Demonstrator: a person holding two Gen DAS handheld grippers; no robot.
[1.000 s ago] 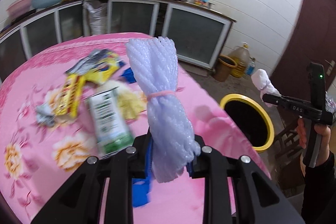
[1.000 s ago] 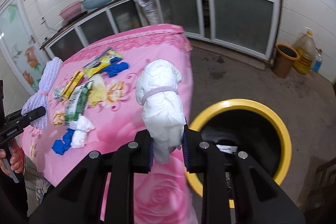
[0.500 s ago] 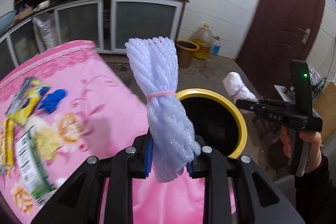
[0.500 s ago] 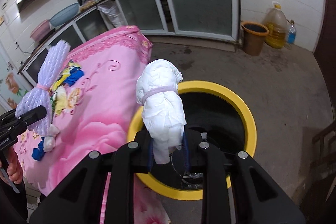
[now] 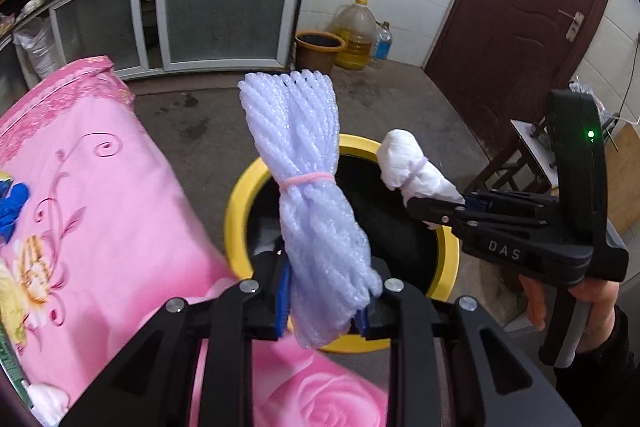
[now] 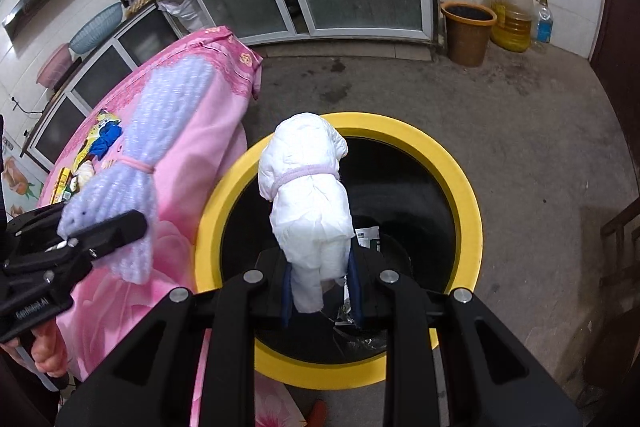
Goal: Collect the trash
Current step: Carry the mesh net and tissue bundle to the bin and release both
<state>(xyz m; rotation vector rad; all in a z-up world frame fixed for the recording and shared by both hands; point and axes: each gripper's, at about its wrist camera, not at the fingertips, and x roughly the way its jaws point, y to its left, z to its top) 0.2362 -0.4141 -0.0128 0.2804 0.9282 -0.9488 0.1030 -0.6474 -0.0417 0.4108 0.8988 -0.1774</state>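
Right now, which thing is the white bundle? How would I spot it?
Find the big bin with the yellow rim, on the floor beside the pink table. Right above its dark opening, the right gripper holds a white bundle upright between its fingers. It is smooth, crumpled white with a pale band round it, unlike the netted lilac foam bundle in the left gripper.

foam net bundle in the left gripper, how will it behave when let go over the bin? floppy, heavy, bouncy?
The foam net bundle likely weighs little: open-cell mesh, standing upright above the left gripper without sagging. Probably springy rather than floppy; the pink band pinches it into a waist. It may drift or bounce off the yellow bin rim rather than drop straight.
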